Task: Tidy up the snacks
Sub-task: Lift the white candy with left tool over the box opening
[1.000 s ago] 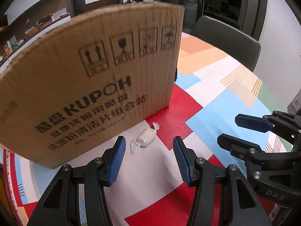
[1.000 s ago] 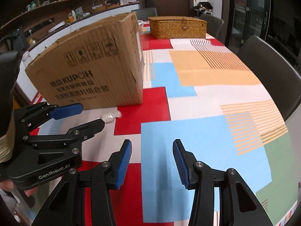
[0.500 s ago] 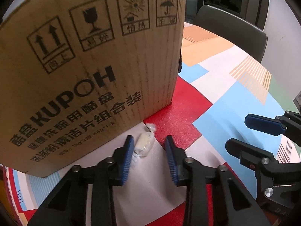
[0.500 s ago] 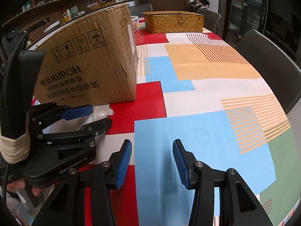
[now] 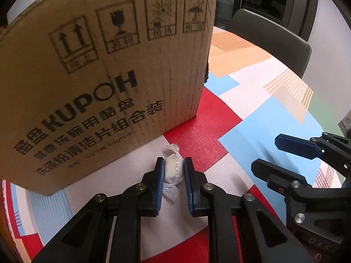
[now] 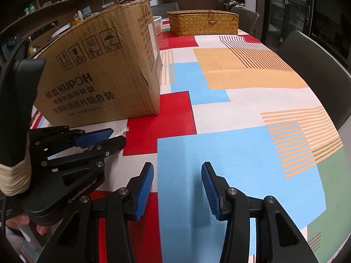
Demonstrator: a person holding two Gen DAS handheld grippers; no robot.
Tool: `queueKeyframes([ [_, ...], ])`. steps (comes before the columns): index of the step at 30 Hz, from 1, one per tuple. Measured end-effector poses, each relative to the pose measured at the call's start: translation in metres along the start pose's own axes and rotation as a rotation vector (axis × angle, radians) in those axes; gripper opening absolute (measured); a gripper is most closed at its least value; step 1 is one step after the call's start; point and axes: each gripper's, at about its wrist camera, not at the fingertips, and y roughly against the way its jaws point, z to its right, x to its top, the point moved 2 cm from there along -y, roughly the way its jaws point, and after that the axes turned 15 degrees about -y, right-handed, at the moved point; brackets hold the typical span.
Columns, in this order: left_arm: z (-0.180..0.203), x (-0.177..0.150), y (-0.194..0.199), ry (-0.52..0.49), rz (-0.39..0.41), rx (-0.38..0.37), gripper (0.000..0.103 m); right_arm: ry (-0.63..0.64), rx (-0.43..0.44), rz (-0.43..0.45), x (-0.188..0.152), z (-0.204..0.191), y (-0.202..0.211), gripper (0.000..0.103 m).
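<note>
- My left tongs [image 5: 173, 171] are clenched on the wrapped candy [image 5: 173, 169]; both blue pads press its flanks, and it lies on the surface [image 5: 258, 131] just in front of the cardboard box [image 5: 105, 70], near the box's right-hand corner.
- The candy's long axis runs straight along the line of the left tongs, pointing at the box face. One twisted wrapper end pokes out toward the box and the other trails back between the fingers, so the grip is across the short width.
- I judge the coming move to be a lift away from the box face. The box stands so close ahead that I would draw the candy up and back, not forward.
- My right tongs [image 6: 177, 188] are released, with nothing between the pads. They hover over a blue patch of the surface, to the right of the box and well apart from the candy, so the left hand is plainly the nearer one.
- Count: one candy in view, one cardboard box, one woven basket [image 6: 203, 22] beyond the box at the far end, and two chairs at the right.
</note>
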Motion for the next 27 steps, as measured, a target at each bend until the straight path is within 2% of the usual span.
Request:
queueKeyframes([
  [15,-0.011,-0.009,0.063,0.060,0.102,0.020,0.019,0.037,0.022,0.056,0.006,-0.017,0.031,0.046],
  [27,-0.031,-0.009,0.126,0.104,0.214,0.074,0.019,0.084,0.066,0.133,0.021,-0.042,0.066,0.046],
])
